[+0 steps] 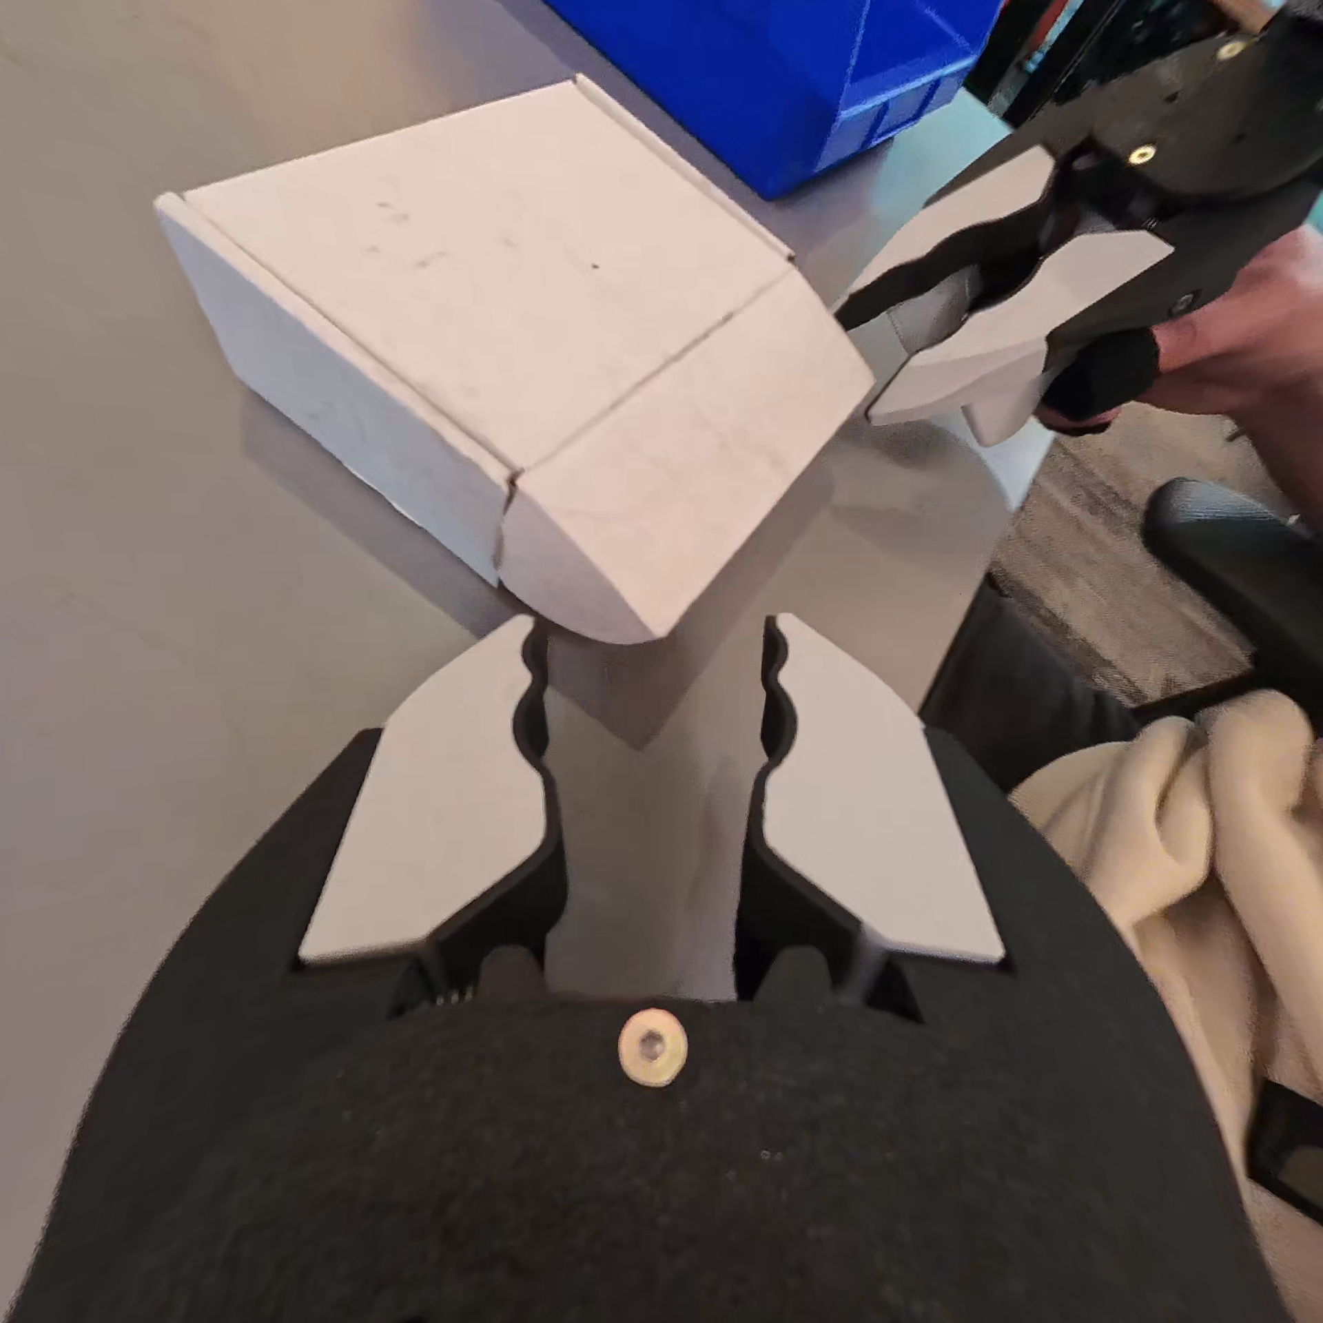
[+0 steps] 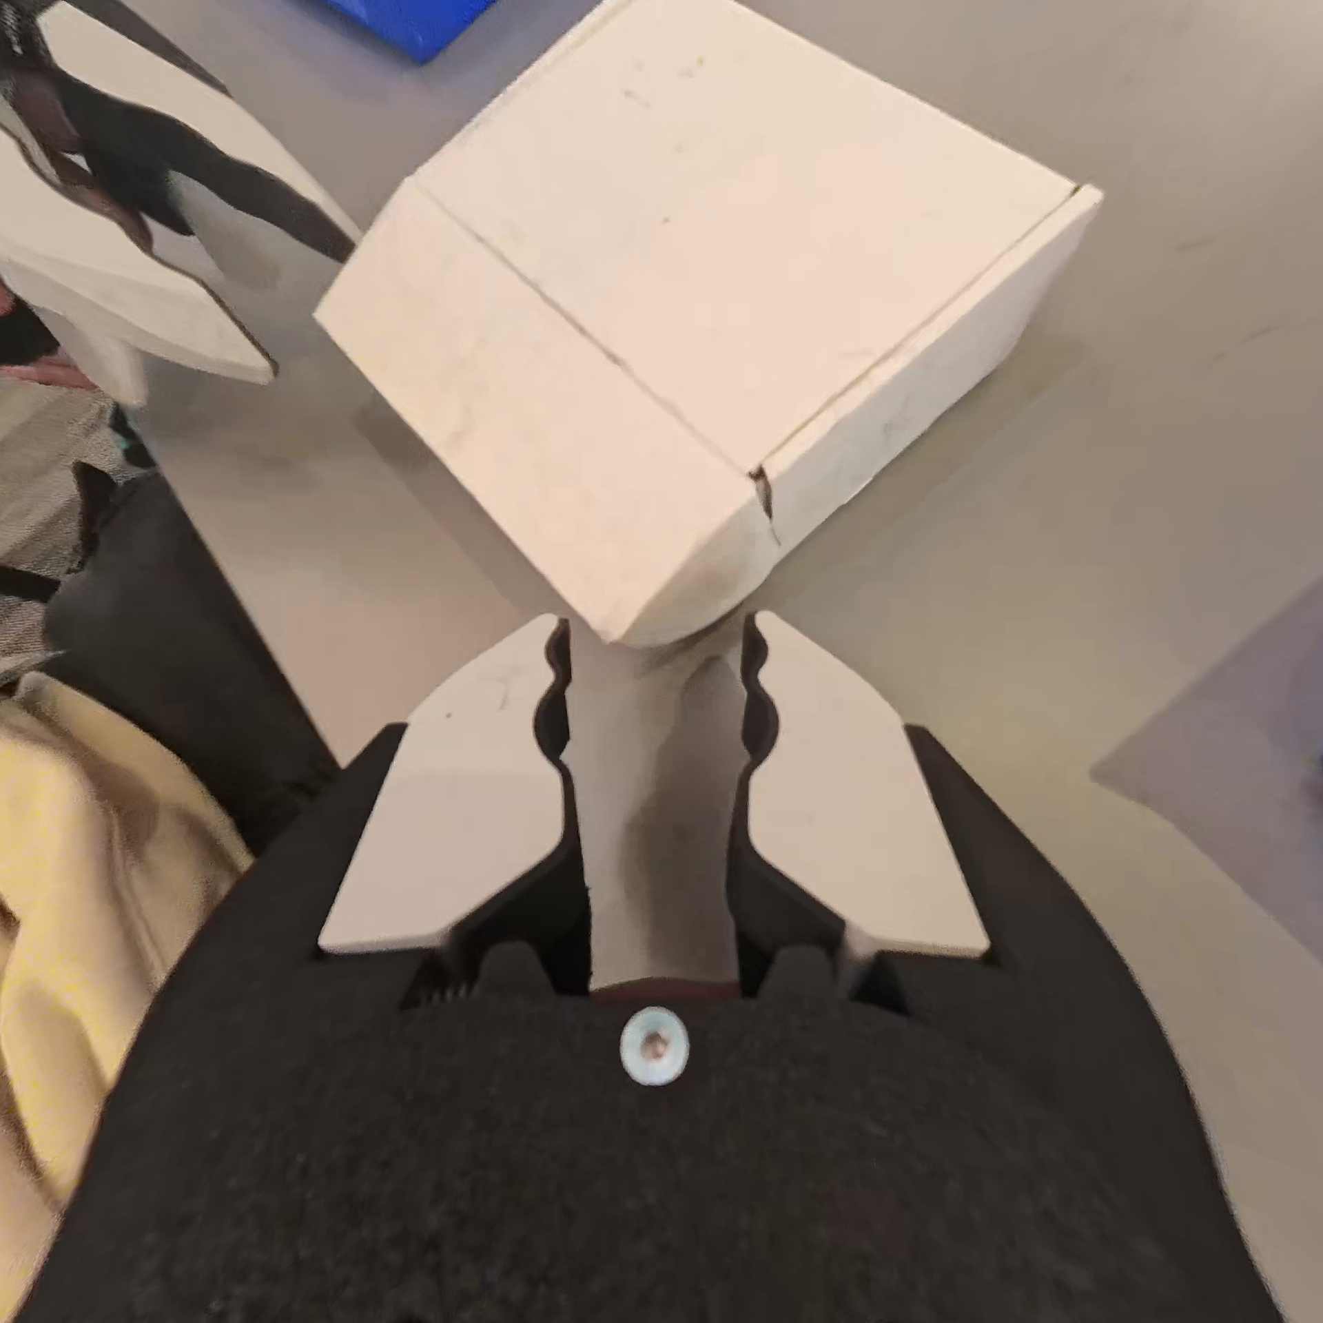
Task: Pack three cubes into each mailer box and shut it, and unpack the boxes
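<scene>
Mailer box [image 1: 494, 358], white and scuffed, sits closed on your grey table [image 1: 107, 644], its front flap folded down, with a blue bin [image 1: 787, 79] behind it near the far edge. Your left gripper [image 1: 648, 630] has its jaws spread and empty, tips just short of the box's nearest corner. Your right gripper [image 2: 655, 630] is likewise parted and holds nothing, tips just beside a corner of the same box [image 2: 716, 286]; neither visibly touches the cardboard.
</scene>
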